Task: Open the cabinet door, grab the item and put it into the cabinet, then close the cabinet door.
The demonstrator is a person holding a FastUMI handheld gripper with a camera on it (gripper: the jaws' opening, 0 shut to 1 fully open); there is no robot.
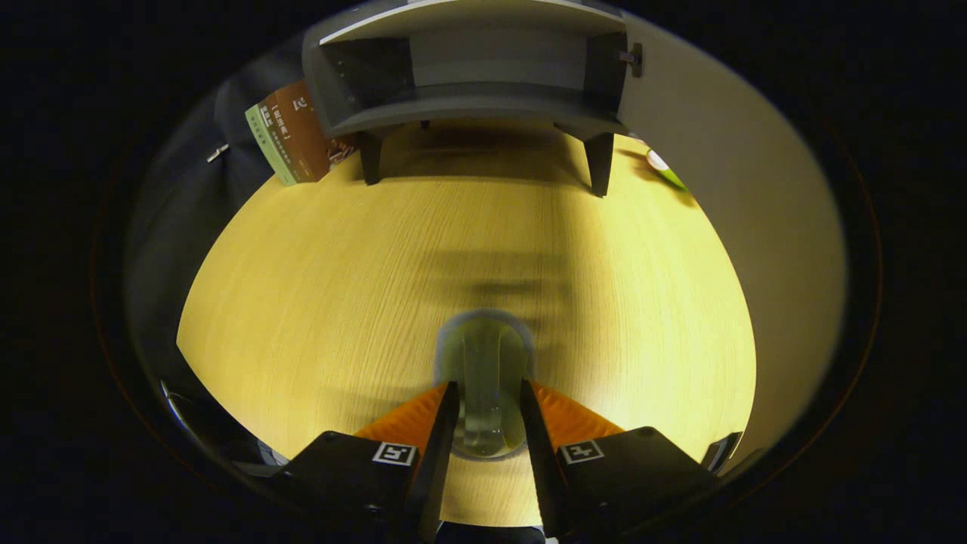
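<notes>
A clear glass cup [483,363] stands between my gripper's [487,400] two fingers, which press on its sides just above the wooden table [317,302]. Beyond the fingers, across the table, a grey cabinet [468,98] stands on short dark legs. Its door [725,166] is swung open to the right, and the inside shelf looks bare.
A brown and green book [291,143] leans beside the cabinet's left side. A green and white object [666,171] lies by the cabinet's right leg, partly hidden behind the open door. Open tabletop stretches between the cup and the cabinet.
</notes>
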